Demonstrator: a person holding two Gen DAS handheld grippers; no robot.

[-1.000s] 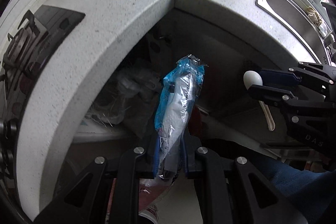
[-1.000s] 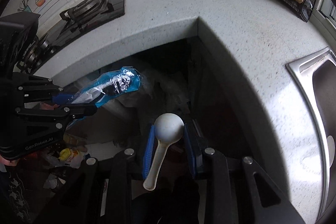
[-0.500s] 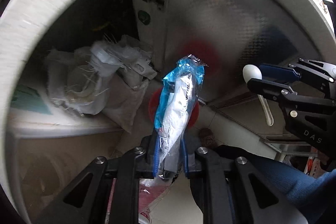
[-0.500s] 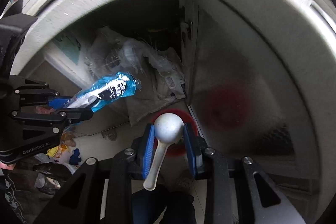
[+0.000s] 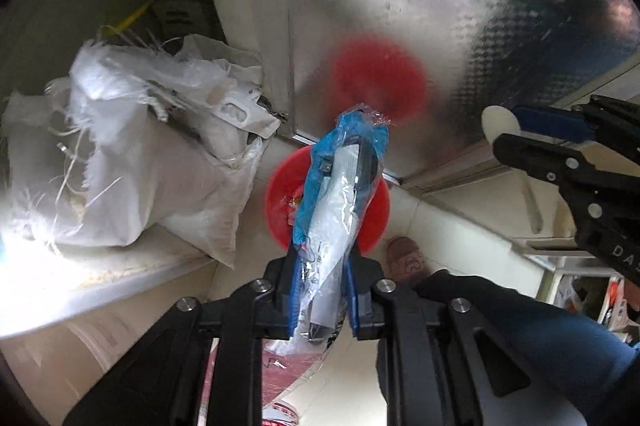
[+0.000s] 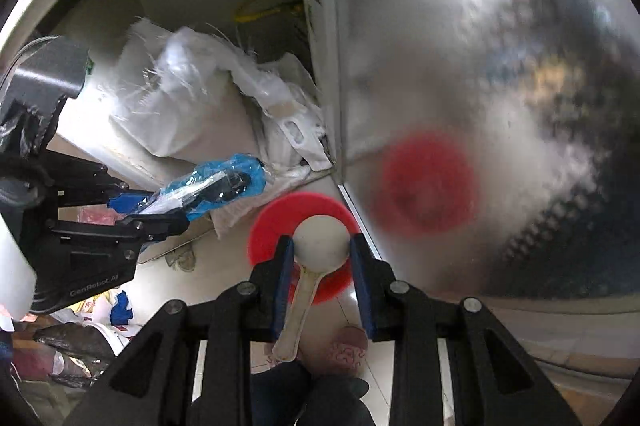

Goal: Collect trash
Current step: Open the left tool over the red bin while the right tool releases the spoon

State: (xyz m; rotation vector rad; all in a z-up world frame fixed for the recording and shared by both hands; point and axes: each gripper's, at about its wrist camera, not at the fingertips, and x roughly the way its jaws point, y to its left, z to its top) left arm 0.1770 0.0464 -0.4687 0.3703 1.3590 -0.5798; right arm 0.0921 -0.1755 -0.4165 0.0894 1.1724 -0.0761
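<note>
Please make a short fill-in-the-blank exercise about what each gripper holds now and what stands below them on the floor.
1. The left gripper is shut on a ____ plastic wrapper.
2. The right gripper is shut on a white ____.
3. On the floor below both grippers stands a ____ bin.
4. The bin's blurred reflection shows on the ____ cabinet door.

Missing words: blue; spoon; red; metal

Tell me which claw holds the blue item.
The left claw: it grips the blue plastic wrapper. The right claw holds a white spoon.
</note>
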